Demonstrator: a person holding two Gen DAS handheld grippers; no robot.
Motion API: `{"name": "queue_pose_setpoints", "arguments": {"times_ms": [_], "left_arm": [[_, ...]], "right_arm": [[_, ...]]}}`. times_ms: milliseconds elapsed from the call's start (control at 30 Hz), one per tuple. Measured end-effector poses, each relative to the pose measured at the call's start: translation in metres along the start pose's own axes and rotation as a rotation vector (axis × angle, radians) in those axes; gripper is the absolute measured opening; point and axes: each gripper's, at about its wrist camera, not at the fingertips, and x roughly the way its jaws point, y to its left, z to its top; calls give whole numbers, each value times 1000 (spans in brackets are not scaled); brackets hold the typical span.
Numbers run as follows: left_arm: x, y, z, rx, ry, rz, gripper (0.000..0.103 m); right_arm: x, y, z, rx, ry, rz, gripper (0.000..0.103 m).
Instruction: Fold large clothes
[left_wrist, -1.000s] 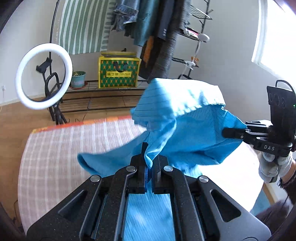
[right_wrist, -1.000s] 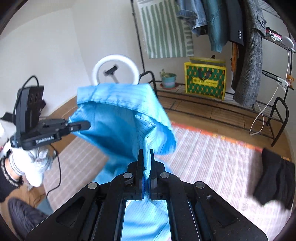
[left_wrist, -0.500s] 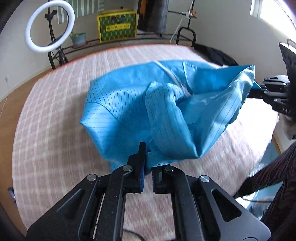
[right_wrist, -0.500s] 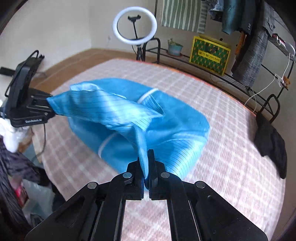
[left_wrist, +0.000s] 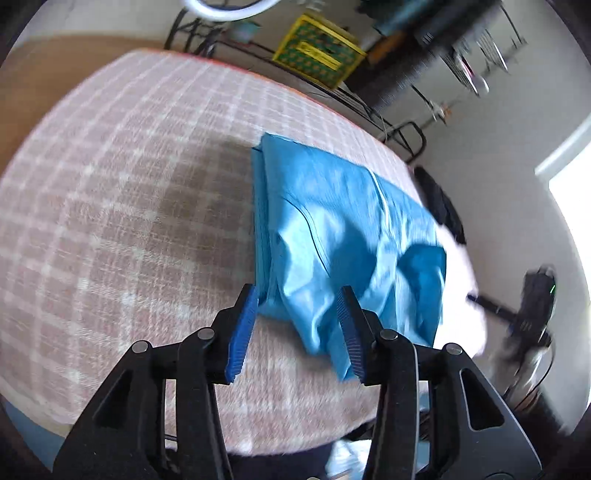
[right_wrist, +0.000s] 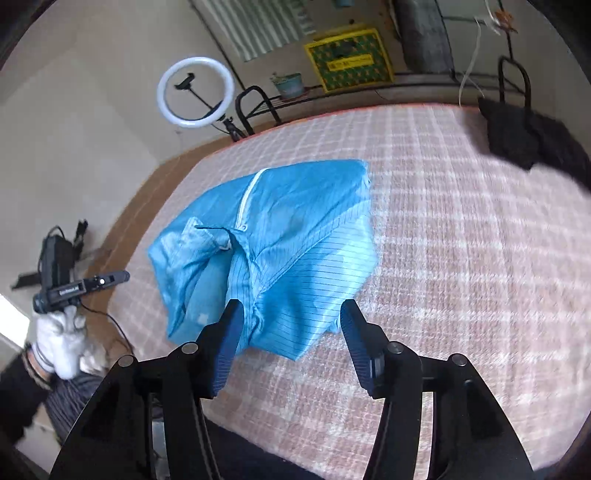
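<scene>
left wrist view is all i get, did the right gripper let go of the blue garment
Observer: Yes. The right gripper has just been opening, and the blue garment lies between its fingers with no pad pressing on it.
Operator: and the zip, which way is it facing
Observer: Up. The right wrist view shows the white zipper running along the top of the garment to a collar.
Operator: is the ring light anywhere near the bed
Observer: It stands on the floor past the far edge of the checked bedcover; the whole ring light shows in the right wrist view.
Operator: what about my own gripper
Observer: The left gripper is open too, its jaws apart around the garment's near edge.
</scene>
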Motion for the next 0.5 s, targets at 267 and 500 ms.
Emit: {"name": "queue_pose_setpoints", "arguments": {"times_ms": [267, 500], "left_arm": [[61, 36, 13, -243, 108, -126, 46], [59, 23, 14, -241, 104, -209, 2]], "right_arm": [[61, -22, -7, 187, 121, 70, 55], [75, -32, -5, 338, 118, 253, 2]]}}
